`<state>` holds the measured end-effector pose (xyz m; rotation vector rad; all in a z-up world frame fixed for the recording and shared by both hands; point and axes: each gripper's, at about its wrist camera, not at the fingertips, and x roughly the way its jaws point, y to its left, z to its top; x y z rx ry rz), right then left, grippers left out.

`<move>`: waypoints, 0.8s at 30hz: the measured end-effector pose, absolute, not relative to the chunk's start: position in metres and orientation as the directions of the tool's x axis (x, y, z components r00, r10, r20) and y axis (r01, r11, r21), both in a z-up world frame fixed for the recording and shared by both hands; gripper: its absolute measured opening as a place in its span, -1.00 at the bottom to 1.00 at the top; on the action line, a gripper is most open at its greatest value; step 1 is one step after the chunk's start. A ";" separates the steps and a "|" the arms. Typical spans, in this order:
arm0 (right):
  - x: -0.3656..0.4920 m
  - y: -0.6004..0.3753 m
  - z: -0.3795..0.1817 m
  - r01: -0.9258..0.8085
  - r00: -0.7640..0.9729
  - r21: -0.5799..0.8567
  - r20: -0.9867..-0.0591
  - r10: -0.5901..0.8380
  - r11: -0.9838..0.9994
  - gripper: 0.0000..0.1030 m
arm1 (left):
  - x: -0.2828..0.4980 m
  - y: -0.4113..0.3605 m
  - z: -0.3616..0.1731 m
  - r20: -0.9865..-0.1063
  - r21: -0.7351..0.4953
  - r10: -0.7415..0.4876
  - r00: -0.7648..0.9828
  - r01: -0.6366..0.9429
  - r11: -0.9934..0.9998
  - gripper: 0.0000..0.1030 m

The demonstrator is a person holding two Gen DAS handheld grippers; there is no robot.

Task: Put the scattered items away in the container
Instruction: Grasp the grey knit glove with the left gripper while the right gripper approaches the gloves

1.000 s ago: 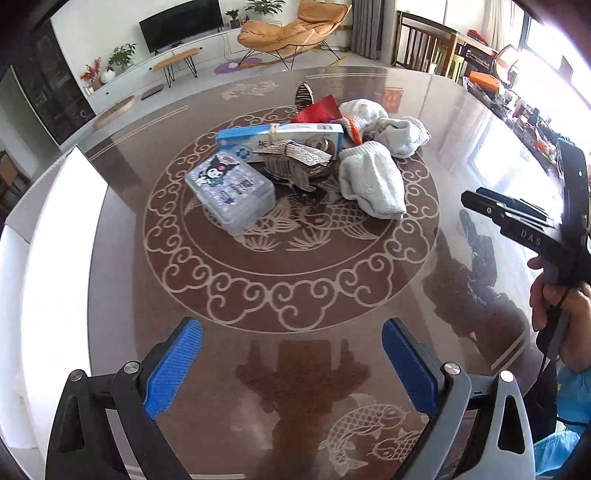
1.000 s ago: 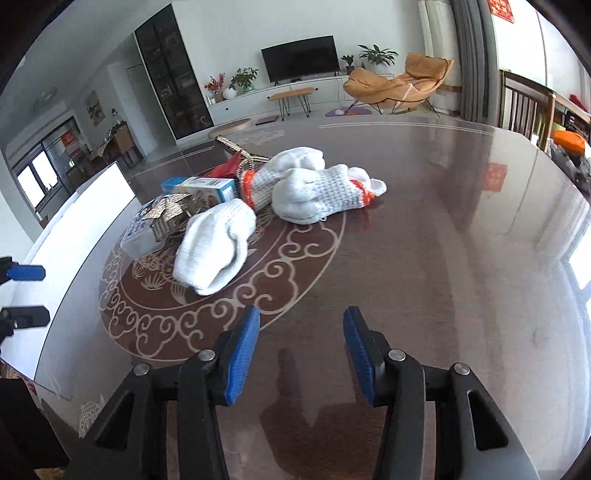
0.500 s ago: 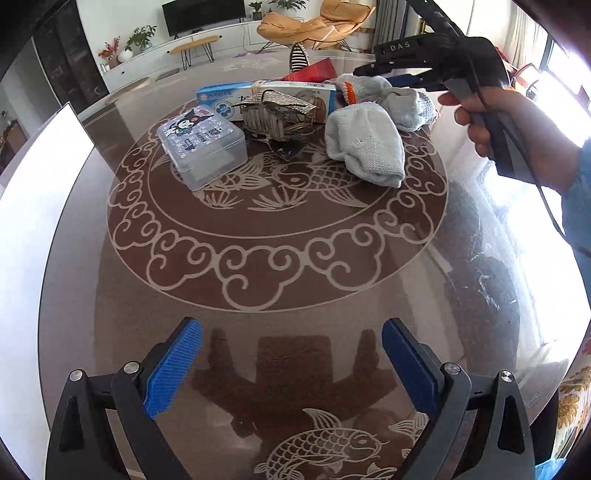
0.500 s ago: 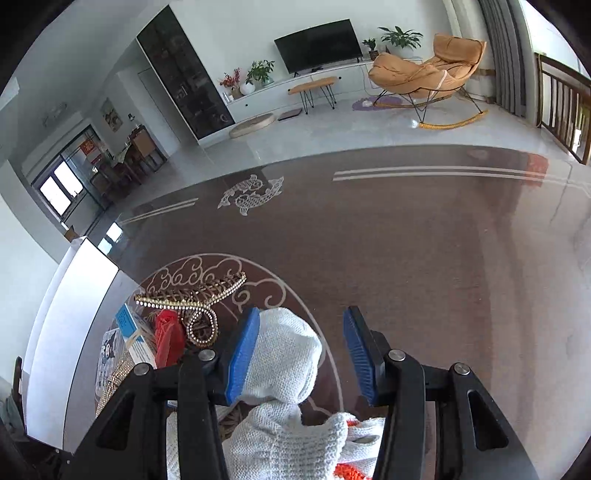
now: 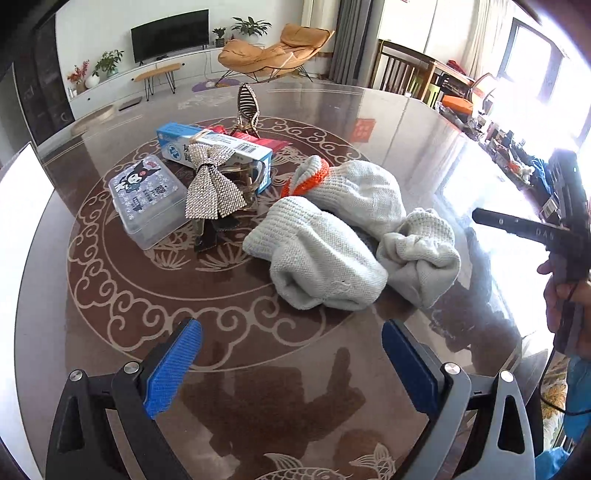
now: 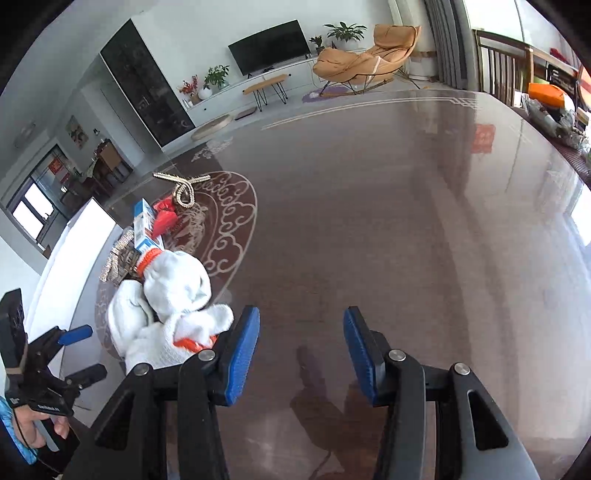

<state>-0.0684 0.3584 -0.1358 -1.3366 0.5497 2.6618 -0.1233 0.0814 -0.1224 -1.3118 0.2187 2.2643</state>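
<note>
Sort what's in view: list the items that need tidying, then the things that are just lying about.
To tidy: knit gloves, rhinestone bow, cartoon plastic box, blue carton, red packet, beaded hair clip.

Just there: orange lounge chair, TV, potted plants.

The worktop point(image 5: 406, 155) is a glossy dark brown round surface with a pale scroll-and-fish medallion inlaid at its middle. On that medallion lie a clear lidded box point(image 5: 147, 201) with a cartoon print, a blue-and-white carton point(image 5: 218, 147), a rhinestone bow point(image 5: 212, 184), a red packet point(image 5: 258, 140) and a beaded band point(image 5: 247, 105) toward the far edge. Three bundled white knit gloves point(image 5: 325, 258) lie touching one another, toward the right-hand edge.
</note>
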 end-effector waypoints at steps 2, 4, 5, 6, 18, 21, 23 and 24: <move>-0.054 0.361 -0.146 -0.265 -0.585 0.227 -0.810 -0.031 -0.937 -0.05 | -0.132 0.091 -0.122 -0.839 -0.153 0.359 -0.409 -0.456 -0.877 0.93; -0.047 0.359 -0.147 -0.238 -0.612 0.185 -0.791 -0.001 -0.954 -0.04 | -0.142 0.097 -0.125 -0.830 -0.193 0.354 -0.430 -0.376 -0.907 0.93; -0.047 0.355 -0.149 -0.234 -0.612 0.161 -0.790 0.017 -0.959 -0.04 | -0.149 0.098 -0.130 -0.827 -0.228 0.362 -0.429 -0.333 -0.915 0.93; -0.047 0.351 -0.150 -0.225 -0.616 0.144 -0.788 0.026 -0.964 -0.03 | -0.151 0.100 -0.135 -0.826 -0.258 0.368 -0.428 -0.292 -0.921 0.93; -0.043 0.327 -0.162 -0.170 -0.603 -0.002 -0.791 0.105 -0.985 0.37 | -0.143 0.078 -0.144 -0.831 -0.153 0.264 -0.490 -0.256 -0.954 -0.31; -0.040 0.330 -0.162 -0.168 -0.610 0.024 -0.788 0.085 -0.986 0.38 | -0.126 0.057 -0.142 -0.835 -0.128 0.261 -0.485 -0.290 -0.948 -0.32; -0.038 0.333 -0.160 -0.168 -0.620 0.050 -0.782 0.066 -0.985 0.37 | -0.110 0.037 -0.143 -0.835 -0.122 0.255 -0.487 -0.287 -0.950 -0.32; -0.035 0.335 -0.160 -0.173 -0.625 0.075 -0.779 0.051 -0.982 0.37 | -0.102 0.026 -0.143 -0.833 -0.130 0.257 -0.491 -0.277 -0.952 -0.32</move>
